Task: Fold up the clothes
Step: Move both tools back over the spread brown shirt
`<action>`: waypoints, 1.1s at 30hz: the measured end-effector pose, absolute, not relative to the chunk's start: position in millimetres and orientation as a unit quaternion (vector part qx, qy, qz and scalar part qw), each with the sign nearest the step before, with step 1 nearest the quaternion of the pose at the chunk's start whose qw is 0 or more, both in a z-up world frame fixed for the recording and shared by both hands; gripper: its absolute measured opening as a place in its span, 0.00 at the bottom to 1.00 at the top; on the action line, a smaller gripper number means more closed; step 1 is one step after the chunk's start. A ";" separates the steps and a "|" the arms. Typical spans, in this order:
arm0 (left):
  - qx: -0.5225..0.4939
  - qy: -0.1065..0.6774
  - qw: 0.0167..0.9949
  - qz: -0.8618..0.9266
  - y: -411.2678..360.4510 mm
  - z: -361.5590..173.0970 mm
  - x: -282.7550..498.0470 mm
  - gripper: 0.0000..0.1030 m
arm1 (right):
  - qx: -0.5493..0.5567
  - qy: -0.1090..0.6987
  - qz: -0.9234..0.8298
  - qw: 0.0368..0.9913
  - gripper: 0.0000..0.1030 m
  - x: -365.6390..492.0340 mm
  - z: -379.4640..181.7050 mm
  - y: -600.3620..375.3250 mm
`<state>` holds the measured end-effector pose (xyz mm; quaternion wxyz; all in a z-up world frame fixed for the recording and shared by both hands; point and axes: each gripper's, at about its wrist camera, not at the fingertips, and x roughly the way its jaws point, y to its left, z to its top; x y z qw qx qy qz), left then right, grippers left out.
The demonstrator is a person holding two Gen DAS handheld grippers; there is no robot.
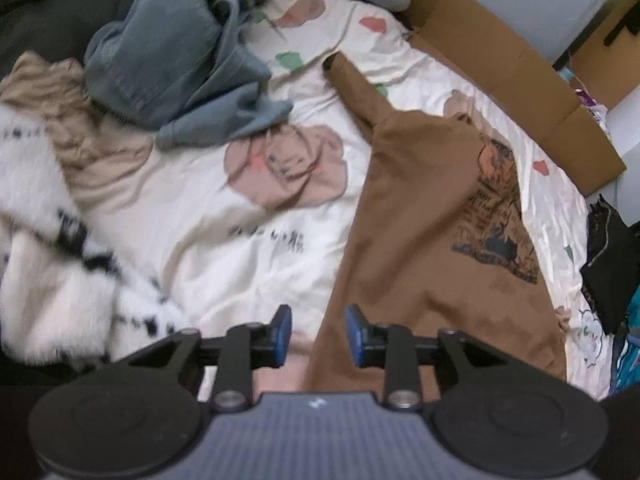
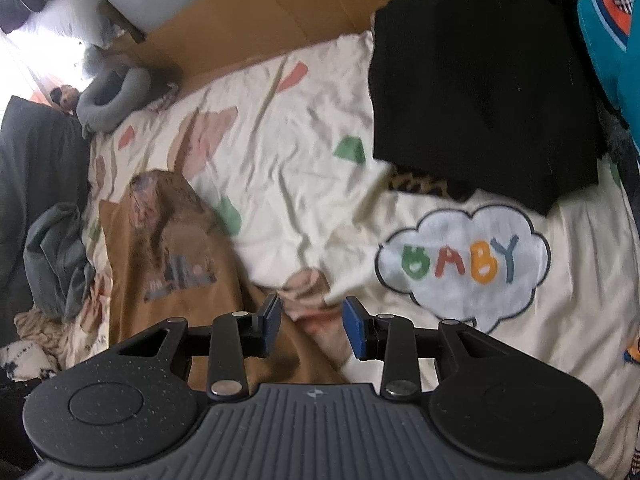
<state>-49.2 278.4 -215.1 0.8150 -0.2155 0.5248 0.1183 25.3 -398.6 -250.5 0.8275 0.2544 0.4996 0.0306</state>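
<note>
cream printed bedsheet (image 1: 192, 232), cardboard (image 1: 500, 52) alongside

Left tool (image 1: 318, 334): matte black linkage arms, silver pivot screws, blue pads (image 1: 283, 330), ribbed grey housing flanked by two round black discs. Right tool (image 2: 310, 330): same build (discs dust-speckled, small logo on housing).

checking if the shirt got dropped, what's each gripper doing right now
left gripper: jaws open, nothing held, over the edge of the brown shirt.
right gripper: jaws open, nothing held, over the same shirt's edge.
</note>
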 end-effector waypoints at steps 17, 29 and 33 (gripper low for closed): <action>-0.182 0.490 0.844 0.118 281.6 -171.5 48.9 0.54 | 0.266 0.445 0.025 0.855 0.48 90.5 -202.5 -376.0; -0.189 0.475 0.851 0.119 276.5 -192.3 98.7 0.63 | 0.246 0.451 0.039 0.857 0.48 144.4 -214.9 -348.3; -0.194 0.477 0.849 0.117 272.6 -212.9 112.8 0.63 | 0.244 0.461 0.028 0.853 0.49 161.1 -236.2 -342.6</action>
